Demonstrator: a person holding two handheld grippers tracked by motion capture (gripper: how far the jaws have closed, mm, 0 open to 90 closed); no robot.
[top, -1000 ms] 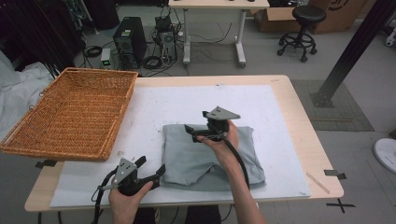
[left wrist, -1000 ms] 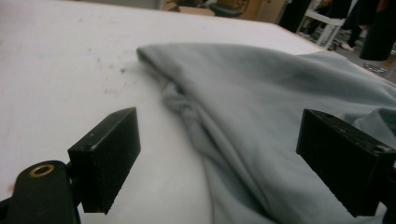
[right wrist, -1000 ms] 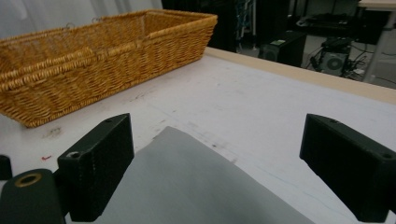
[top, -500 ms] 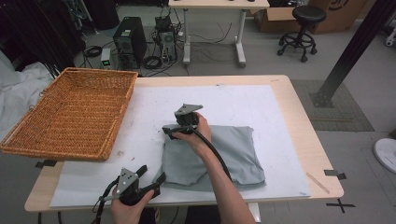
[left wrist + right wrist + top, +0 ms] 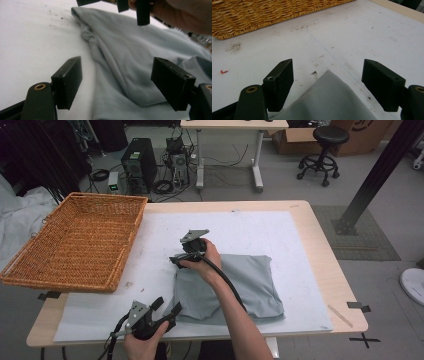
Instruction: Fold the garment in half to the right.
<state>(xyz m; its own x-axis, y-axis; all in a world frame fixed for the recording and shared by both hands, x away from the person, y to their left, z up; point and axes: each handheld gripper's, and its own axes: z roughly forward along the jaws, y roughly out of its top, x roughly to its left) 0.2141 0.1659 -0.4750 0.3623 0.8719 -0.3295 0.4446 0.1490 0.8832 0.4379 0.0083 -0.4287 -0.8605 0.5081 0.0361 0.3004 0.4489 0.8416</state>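
Your left gripper (image 5: 162, 312) sits low near your body; your right gripper (image 5: 179, 260) reaches forward; both jaws, just closing, stand apart.

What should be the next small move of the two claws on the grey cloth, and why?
Probably close both. The right claw has a corner of the folded grey cloth between its jaws, and the left claw straddles the near edge; both have just been narrowing, but the pads do not press the fabric yet.
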